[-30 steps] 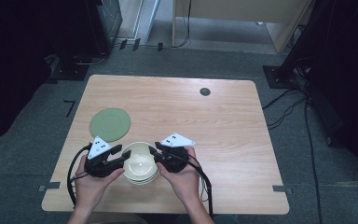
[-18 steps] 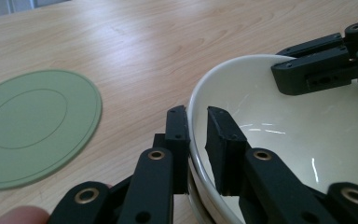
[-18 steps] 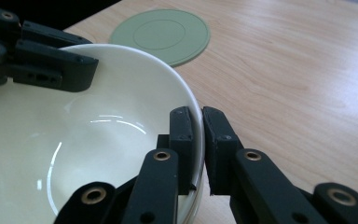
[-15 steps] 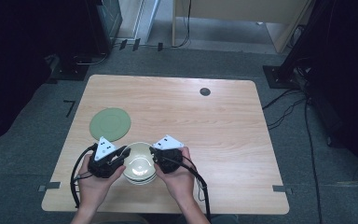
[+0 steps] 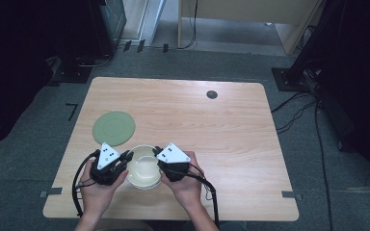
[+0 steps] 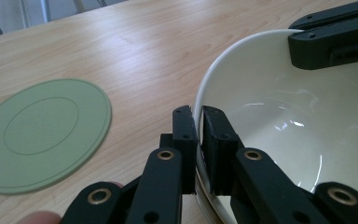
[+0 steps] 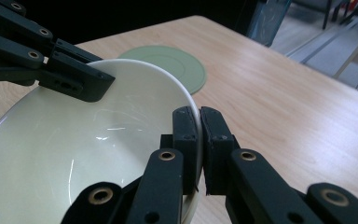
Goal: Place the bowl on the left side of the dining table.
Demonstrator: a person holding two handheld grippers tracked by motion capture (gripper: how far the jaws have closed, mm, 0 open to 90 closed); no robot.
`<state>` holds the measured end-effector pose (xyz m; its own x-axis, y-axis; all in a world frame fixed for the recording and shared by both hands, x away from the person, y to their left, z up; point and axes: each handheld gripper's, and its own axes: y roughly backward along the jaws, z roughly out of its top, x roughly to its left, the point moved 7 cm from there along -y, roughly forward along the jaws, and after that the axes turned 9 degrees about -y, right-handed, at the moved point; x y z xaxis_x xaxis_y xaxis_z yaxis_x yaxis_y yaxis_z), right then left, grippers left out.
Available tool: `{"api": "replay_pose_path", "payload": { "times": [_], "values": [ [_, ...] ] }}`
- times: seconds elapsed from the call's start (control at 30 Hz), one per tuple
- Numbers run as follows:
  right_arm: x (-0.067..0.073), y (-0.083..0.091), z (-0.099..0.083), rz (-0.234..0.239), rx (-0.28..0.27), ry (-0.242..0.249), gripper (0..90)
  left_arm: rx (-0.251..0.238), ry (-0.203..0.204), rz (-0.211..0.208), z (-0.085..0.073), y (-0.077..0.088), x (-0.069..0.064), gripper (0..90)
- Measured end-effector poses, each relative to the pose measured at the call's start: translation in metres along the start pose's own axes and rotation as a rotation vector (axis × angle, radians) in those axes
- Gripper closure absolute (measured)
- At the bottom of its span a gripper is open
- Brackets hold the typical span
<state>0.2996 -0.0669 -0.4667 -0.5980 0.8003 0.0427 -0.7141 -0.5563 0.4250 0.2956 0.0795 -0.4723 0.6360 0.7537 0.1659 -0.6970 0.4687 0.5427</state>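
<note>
Each claw pinches an opposite rim of the bowl (image 5: 143,167): left claw (image 6: 198,135), right claw (image 7: 199,135). That balances it near the desk's (image 5: 183,110) front edge, just beside the green mat (image 5: 113,128)

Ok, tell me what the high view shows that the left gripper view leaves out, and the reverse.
High view alone: the whole light wooden table, its small dark round spot near the far edge, the person's hands and the grey three-cornered plates.

Left gripper view alone: close up, the left gripper with its jaws shut on the rim of the cream ceramic bowl, one jaw inside and one outside.

Both: the bowl, the flat green round mat, and the right gripper at the bowl's opposite rim.
</note>
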Motion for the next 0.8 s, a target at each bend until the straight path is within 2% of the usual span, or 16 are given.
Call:
{"api": "replay_pose_path", "payload": {
  "times": [0.07,0.17,0.23,0.33,0.4,0.43,0.5,0.63,0.8],
  "values": [
    [0.0,0.001,0.0,-0.003,-0.011,0.004,86.6,-0.017,0.007,-0.007,0.001,0.001,0.0,85.4],
    [0.001,0.005,0.0,-0.019,-0.056,0.042,86.7,-0.051,0.005,-0.008,0.003,0.004,0.0,85.6],
    [0.001,0.006,0.001,-0.024,-0.067,0.05,86.7,-0.053,0.007,-0.007,0.004,0.004,0.0,85.4],
    [0.002,0.007,0.002,-0.035,-0.076,0.064,86.7,-0.045,0.042,-0.026,0.004,0.003,0.0,84.5],
    [0.004,0.008,0.003,-0.033,-0.084,0.073,86.8,-0.008,0.052,-0.049,0.001,-0.002,-0.001,75.8],
    [0.004,0.009,0.004,-0.025,-0.091,0.07,86.7,-0.005,0.057,-0.057,0.0,-0.004,-0.002,73.1],
    [0.006,0.012,0.006,-0.024,-0.103,0.067,86.8,0.003,0.063,-0.058,-0.002,-0.007,-0.003,72.5],
    [0.007,0.018,0.011,-0.049,-0.129,0.087,86.7,0.001,0.071,-0.052,0.0,-0.007,-0.005,75.9],
    [0.012,0.025,0.014,-0.074,-0.166,0.118,86.8,-0.035,0.081,-0.054,0.005,-0.004,-0.005,82.2]
  ]
}}
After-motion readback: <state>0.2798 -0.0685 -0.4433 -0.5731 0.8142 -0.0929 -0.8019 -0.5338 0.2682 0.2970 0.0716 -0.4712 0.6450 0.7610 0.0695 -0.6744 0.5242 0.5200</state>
